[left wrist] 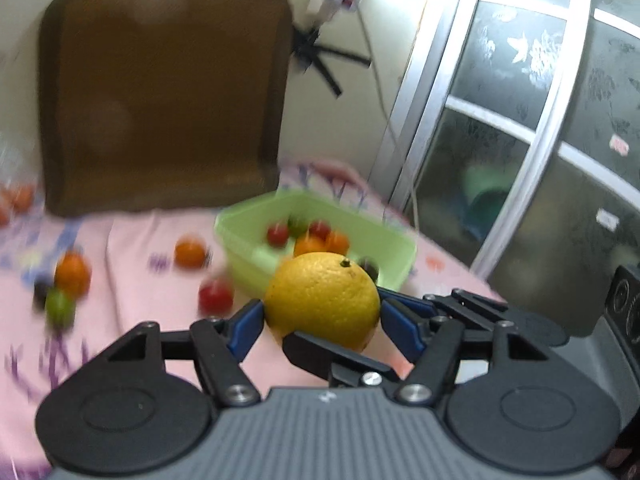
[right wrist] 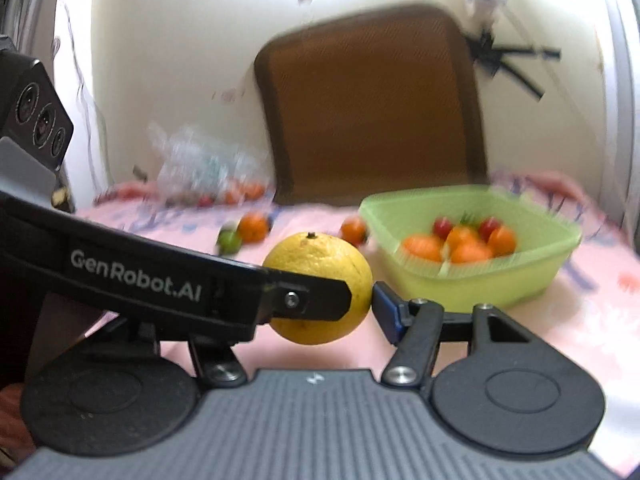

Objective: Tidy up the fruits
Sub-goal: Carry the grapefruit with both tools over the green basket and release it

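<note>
You had the yellow citrus (left wrist: 322,296) up off the pink sheet (left wrist: 140,240), dead centre in both wrist views. Your right hand-held gripper (right wrist: 324,304) was grasping it; one blue pad (right wrist: 384,308) pressed its 3 o'clock side. Your left hand-held gripper (left wrist: 324,328) flanked it at 9 and 3; grip or gap, can't tell. A red fruit (left wrist: 216,296) lay at 10 o'clock of the citrus. The green tub (right wrist: 480,284) sat at 1 o'clock, holding small oranges (right wrist: 464,248). The brown cushion (left wrist: 160,92) leaned farthest back, at 11.
</note>
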A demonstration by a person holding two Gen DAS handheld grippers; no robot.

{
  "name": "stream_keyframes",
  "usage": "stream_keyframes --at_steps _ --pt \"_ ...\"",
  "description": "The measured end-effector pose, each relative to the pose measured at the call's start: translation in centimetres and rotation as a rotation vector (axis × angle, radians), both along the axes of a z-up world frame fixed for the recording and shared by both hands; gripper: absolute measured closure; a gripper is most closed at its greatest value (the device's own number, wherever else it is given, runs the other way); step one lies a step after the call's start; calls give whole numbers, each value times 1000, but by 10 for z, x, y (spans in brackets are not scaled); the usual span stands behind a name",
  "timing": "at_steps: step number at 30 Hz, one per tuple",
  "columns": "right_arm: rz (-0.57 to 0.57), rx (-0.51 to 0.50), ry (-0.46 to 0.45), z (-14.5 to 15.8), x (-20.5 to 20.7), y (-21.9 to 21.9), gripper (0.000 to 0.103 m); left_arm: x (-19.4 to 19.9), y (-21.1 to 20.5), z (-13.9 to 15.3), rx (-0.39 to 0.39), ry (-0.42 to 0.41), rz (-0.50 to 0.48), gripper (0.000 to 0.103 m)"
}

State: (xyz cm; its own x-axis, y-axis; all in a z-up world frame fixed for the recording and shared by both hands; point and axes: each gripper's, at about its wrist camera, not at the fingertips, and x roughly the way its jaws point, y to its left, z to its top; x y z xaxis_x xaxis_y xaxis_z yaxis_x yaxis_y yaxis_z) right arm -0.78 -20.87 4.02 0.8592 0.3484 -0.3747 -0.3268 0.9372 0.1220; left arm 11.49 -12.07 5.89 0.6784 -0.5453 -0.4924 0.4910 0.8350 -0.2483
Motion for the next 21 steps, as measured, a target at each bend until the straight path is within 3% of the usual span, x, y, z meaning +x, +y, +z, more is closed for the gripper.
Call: stream_keyframes --at_steps 5,10,14,17,21 --pt "-62 20 -92 18 36 -19 38 54 -21 9 23 -27 -1 36" --pt "-89 70 5 11 98 -38 38 99 -33 -10 48 62 28 36" --pt "-117 78 93 -3 124 -42 38 108 -34 -20 39 61 35 36" --pt "-129 87 101 -7 128 -44 37 109 -37 -18 55 31 49 26" --pt "-152 86 71 -5 122 -45 33 102 -37 -11 70 -8 61 25"
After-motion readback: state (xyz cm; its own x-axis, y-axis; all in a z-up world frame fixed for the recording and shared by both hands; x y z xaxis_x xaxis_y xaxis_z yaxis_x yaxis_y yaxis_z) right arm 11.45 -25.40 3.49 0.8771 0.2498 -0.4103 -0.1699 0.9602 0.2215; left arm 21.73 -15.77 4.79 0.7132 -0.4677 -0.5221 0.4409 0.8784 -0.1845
